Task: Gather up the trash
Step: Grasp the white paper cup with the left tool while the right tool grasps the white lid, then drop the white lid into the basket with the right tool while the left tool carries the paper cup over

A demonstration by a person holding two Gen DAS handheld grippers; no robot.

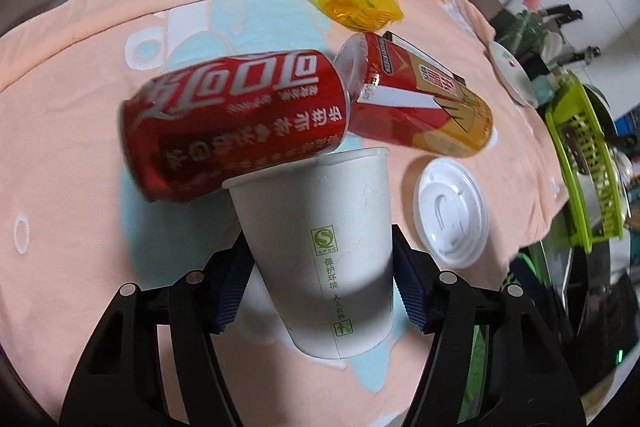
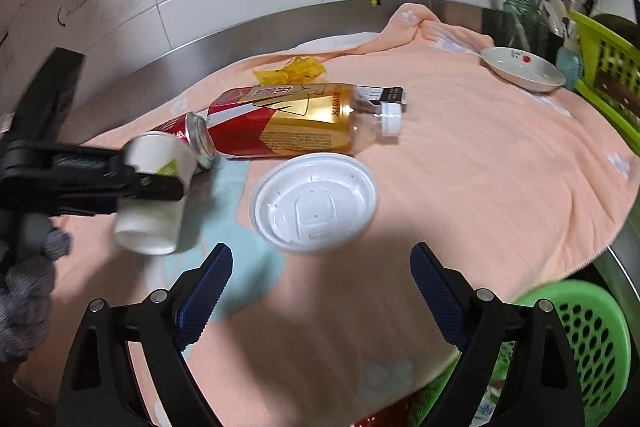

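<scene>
Left tongs [image 1: 322,291] clench a white paper cup [image 1: 320,247] between their blue ribbed pads [image 1: 232,287], gripping its lower wall with the open rim pointing away; the right wrist view shows the same cup [image 2: 150,203] tilted and held just above the cloth. Right tongs [image 2: 320,291] are spread wide with nothing between them, poised over the peach towel [image 2: 460,167] covering the steel worktop [image 2: 240,31]. Just ahead of them lies a white plastic lid [image 2: 314,203], flat on the towel. Beyond the cup's rim a dented red Coca-Cola can [image 1: 232,123] lies on its side, touching a red-and-gold plastic drink bottle [image 2: 288,123] lying beside it, its white cap [image 2: 390,119] pointing right. Farther back sits a crumpled yellow wrapper [image 1: 354,5]. Near the towel's far right edge rests a small white dish [image 2: 524,69], beside a lime-green rack [image 2: 604,67].
</scene>
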